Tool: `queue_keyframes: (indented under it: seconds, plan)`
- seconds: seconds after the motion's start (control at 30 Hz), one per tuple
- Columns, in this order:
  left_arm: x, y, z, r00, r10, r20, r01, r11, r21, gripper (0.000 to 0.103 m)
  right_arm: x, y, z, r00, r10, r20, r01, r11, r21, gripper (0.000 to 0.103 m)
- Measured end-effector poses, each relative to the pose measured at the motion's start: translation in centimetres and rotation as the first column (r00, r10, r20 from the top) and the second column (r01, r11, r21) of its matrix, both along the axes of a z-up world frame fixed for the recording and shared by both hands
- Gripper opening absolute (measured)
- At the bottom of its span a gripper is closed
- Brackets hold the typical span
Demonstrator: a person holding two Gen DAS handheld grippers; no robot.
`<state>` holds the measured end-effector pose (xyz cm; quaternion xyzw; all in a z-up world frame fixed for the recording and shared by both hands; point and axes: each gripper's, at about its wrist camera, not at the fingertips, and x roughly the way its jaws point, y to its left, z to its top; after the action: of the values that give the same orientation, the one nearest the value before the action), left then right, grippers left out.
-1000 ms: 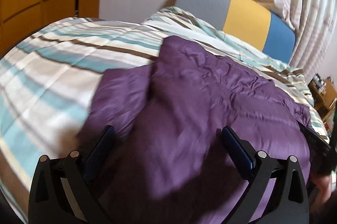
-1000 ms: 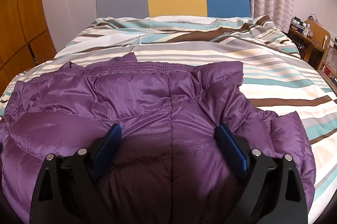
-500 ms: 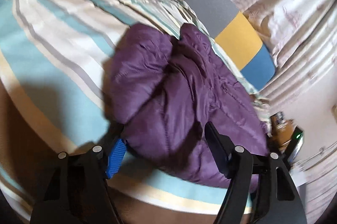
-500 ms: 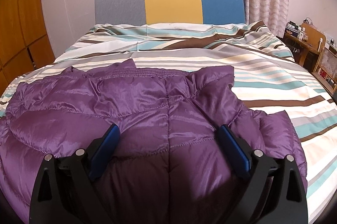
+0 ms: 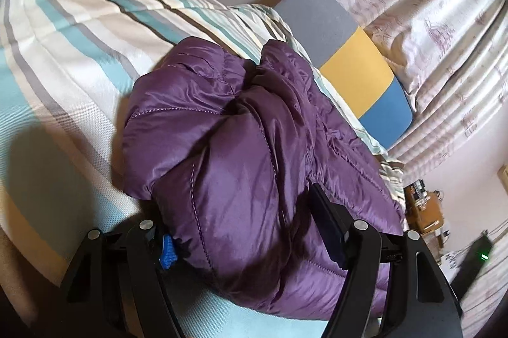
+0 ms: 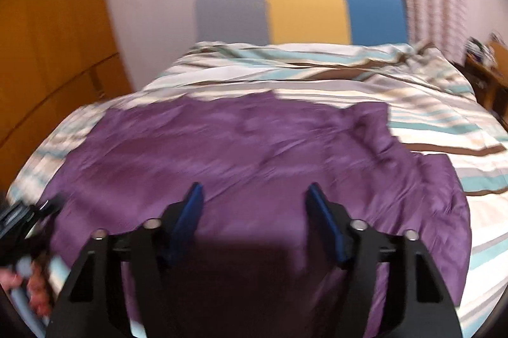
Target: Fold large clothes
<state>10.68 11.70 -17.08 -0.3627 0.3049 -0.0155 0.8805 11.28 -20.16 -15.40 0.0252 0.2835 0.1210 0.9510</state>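
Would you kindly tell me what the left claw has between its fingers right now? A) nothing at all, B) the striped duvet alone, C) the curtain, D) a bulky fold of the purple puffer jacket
D: in the left wrist view, the left claw straddles a bunched edge of the purple puffer jacket lying on the striped duvet.

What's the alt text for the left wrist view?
The left tongs straddle a bunched edge of a purple puffer jacket lying on a bed with a striped duvet; whether they are clamped on it is unclear. Behind are a grey, yellow and blue headboard and patterned curtains.
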Motion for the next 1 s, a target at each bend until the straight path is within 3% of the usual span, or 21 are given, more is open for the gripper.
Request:
queue_keyframes:
  seconds: [0.1,0.33,0.57,0.73,0.83,0.9,1.0]
  plan:
    - [-0.6,-0.2,-0.1,1.000,0.000,0.018,0.000,1.000,0.015,0.071,-1.8,2.0,-0.4,0.999,0.037,0.014,-0.035,0.996,-0.077,0.043]
    - [-1.8,-0.9,-0.2,0.999,-0.010,0.049,0.012,0.999,-0.033,0.071,-0.7,3.7,-3.3,0.997,0.040,-0.069,-0.050,0.986,-0.161,0.043]
    - [-0.6,0.5,-0.5,0.997,0.071,0.028,-0.064,0.980,-0.187,0.070,-0.3,3.3,-3.7,0.996,0.042,-0.074,-0.053,0.986,-0.155,0.043]
    - [0.8,1.9,-1.6,0.988,0.151,-0.018,-0.149,0.938,-0.314,0.037,-0.6,3.4,-3.7,0.997,0.043,-0.070,-0.054,0.987,-0.155,0.043]
    - [0.8,1.2,-0.3,0.989,0.146,-0.011,-0.144,0.952,-0.271,0.025,-0.8,3.6,-3.8,0.997,0.040,-0.066,-0.050,0.986,-0.161,0.043]
    - [0.4,0.2,2.1,0.990,0.135,0.045,-0.127,0.980,-0.156,0.022,-0.8,3.5,-3.9,0.997,0.040,-0.067,-0.050,0.986,-0.159,0.043]
    - [-0.4,-2.0,5.4,0.984,0.081,0.157,-0.084,0.996,0.009,0.021,-0.8,3.5,-3.9,0.997,0.037,-0.069,-0.047,0.987,-0.152,0.043]
